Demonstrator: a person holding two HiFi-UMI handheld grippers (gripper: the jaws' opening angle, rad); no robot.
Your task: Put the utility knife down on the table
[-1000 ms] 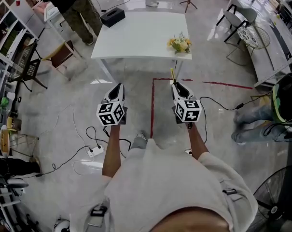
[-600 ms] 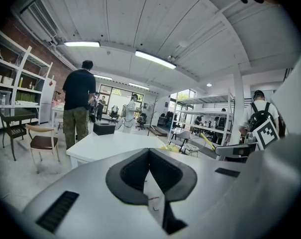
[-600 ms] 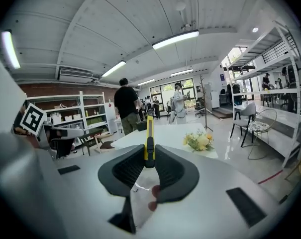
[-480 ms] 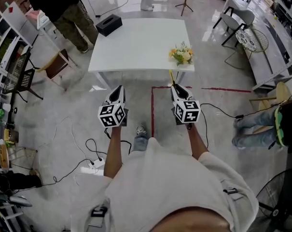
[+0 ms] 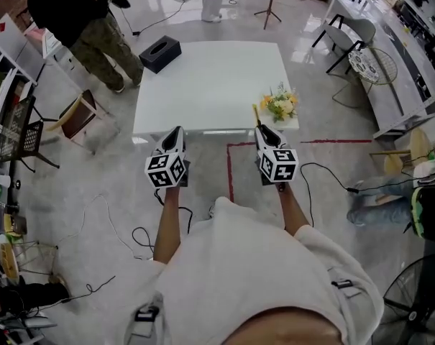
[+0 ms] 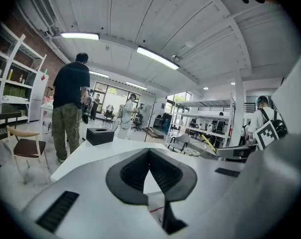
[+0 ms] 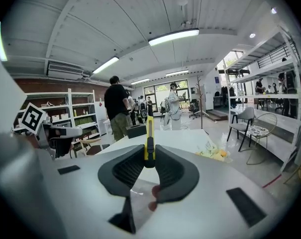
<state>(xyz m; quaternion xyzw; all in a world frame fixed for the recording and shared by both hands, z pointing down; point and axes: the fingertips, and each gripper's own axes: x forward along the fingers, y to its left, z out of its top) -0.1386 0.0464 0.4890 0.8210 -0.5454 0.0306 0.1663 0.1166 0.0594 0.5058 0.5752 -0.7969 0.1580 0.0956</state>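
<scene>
A yellow utility knife [image 5: 257,114] sticks forward out of my right gripper [image 5: 264,128], whose jaws are shut on its handle. In the right gripper view the knife [image 7: 149,133] stands upright between the black pads [image 7: 172,171], pointing toward the white table [image 7: 187,139]. My left gripper [image 5: 176,131] is shut with nothing in it; its pads [image 6: 167,171] meet at the tip. Both grippers hover in the air just short of the near edge of the table [image 5: 210,77].
A black tissue box [image 5: 159,53] sits on the table's far left corner and a small bunch of flowers [image 5: 280,106] on its near right corner. A person [image 5: 80,13] stands beyond the left corner beside a chair [image 5: 77,117]. Red tape [image 5: 229,167] and cables lie on the floor.
The table has come nearer in the head view; both grippers are now close to its near edge. The right gripper still holds the knife and the left stays shut.
</scene>
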